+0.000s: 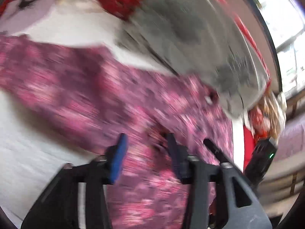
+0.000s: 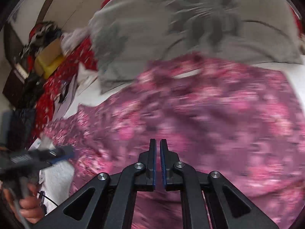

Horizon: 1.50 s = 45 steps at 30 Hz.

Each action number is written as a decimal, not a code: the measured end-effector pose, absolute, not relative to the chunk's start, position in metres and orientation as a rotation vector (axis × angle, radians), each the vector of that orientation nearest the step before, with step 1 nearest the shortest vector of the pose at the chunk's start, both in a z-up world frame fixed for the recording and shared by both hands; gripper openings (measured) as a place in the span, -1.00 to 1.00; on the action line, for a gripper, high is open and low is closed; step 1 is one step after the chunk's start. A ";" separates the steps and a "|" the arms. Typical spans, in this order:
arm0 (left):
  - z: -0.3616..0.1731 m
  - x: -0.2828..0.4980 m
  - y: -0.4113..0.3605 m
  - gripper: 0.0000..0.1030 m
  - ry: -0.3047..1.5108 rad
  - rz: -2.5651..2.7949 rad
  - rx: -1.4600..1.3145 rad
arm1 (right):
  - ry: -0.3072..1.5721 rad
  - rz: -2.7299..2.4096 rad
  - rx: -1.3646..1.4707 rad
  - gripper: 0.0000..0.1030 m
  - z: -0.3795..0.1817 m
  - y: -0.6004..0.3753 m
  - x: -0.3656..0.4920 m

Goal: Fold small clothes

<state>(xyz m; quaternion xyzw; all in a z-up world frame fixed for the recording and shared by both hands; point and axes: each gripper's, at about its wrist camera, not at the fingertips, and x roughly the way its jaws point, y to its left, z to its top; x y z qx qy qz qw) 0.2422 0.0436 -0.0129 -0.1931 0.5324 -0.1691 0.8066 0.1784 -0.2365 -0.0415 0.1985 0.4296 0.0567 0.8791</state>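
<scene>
While both views smear with motion, the fingers are readable enough. The left gripper [image 1: 145, 143] stands with its fingers apart, nothing pinched between them, pink cloth [image 1: 106, 95] showing through the gap. The right gripper [image 2: 157, 148] has its fingers drawn almost together; only a thin slit remains, and I cannot see any fabric caught in it.

That pink floral garment lies spread on the white bed [image 1: 38, 133], running from about 9 o'clock across to 5 o'clock in the left view and filling the lower half of the right view. A grey pillow [image 2: 190, 28] sits just beyond it at 12 o'clock, its edge touching or overlapping the cloth. Red fabric [image 2: 49, 87] and clutter are heaped at 9 to 10 o'clock in the right view, with the person's hand [image 2: 28, 206] at 7 o'clock.

To my eye a fold is between grips. Doing it well means slowing down, settling each pair of fingers on a corner or hem rather than mid-panel, and keeping the cloth clear of the pillow so the fold lands flat.
</scene>
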 end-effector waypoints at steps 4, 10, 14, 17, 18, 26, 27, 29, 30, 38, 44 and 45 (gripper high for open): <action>-0.010 0.270 0.141 0.18 1.082 -0.151 -0.440 | 0.929 0.159 0.357 -0.80 -0.065 -0.192 0.192; -0.047 0.303 0.254 0.18 1.143 0.109 -0.567 | 0.801 0.137 0.314 -0.80 -0.079 -0.181 0.179; -0.071 0.319 0.268 0.18 1.148 0.188 -0.634 | 0.795 0.150 0.340 -0.80 -0.080 -0.187 0.178; -0.080 0.332 0.273 0.20 1.121 0.204 -0.675 | 0.794 0.145 0.331 -0.80 -0.082 -0.190 0.177; -0.081 0.336 0.273 0.20 1.101 0.222 -0.681 | 0.789 0.157 0.339 -0.80 -0.080 -0.193 0.174; -0.059 0.341 0.286 -0.85 0.987 0.152 -0.821 | 0.787 0.165 0.353 -0.80 -0.082 -0.192 0.177; -0.045 0.336 0.281 -0.84 0.967 0.138 -0.781 | 0.786 0.167 0.356 -0.80 -0.081 -0.189 0.177; -0.025 0.330 0.272 -0.85 0.938 0.110 -0.748 | 0.786 0.174 0.366 -0.80 -0.081 -0.190 0.177; -0.015 0.327 0.266 -0.85 0.925 0.096 -0.729 | 0.788 0.174 0.366 -0.80 -0.081 -0.189 0.177; 0.051 0.306 0.200 -0.84 0.873 -0.046 -0.609 | 0.878 0.166 0.363 -0.65 -0.061 -0.198 0.182; 0.069 0.300 0.137 -0.84 0.886 -0.148 -0.566 | 0.861 0.039 0.295 -0.39 -0.053 -0.240 0.164; 0.070 0.298 0.127 -0.84 0.892 -0.163 -0.560 | 0.870 0.006 0.278 -0.39 -0.054 -0.249 0.162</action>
